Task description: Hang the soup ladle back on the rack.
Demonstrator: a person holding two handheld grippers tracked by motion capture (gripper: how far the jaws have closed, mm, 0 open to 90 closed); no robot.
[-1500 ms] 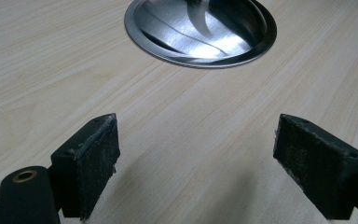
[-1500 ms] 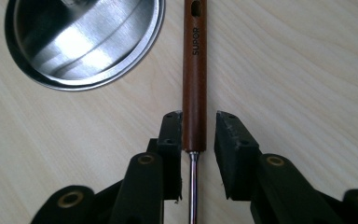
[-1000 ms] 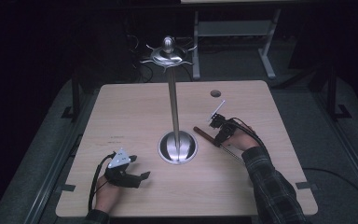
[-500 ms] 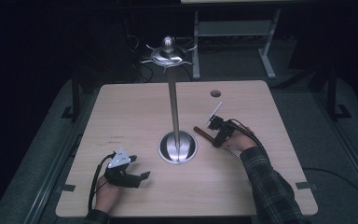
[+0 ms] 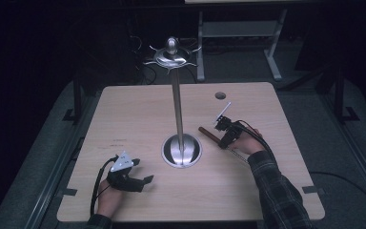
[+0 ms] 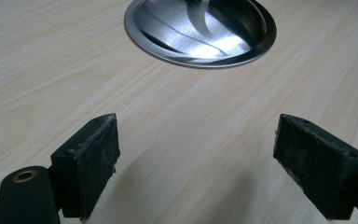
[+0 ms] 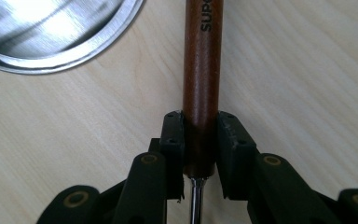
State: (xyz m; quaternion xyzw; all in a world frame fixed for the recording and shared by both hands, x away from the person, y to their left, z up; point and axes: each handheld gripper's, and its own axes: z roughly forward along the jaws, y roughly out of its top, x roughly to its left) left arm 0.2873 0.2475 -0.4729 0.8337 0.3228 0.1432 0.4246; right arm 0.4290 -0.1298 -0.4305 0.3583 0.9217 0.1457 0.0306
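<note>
While the right tongs (image 7: 200, 140) pinch the brown-handled utensil (image 7: 202, 70) on the tabletop (image 5: 138, 114) at 3 o'clock of the stand base (image 5: 181, 150), the left tongs (image 6: 196, 163) rest spread. Judged step: grasp secured; next likely lift toward the stand's top hooks (image 5: 171, 57).

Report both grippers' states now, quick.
Left gripper: open, jaws wide apart over bare table, holding nothing.
Right gripper: shut on the brown wooden handle, beside the metal stand base.
</note>
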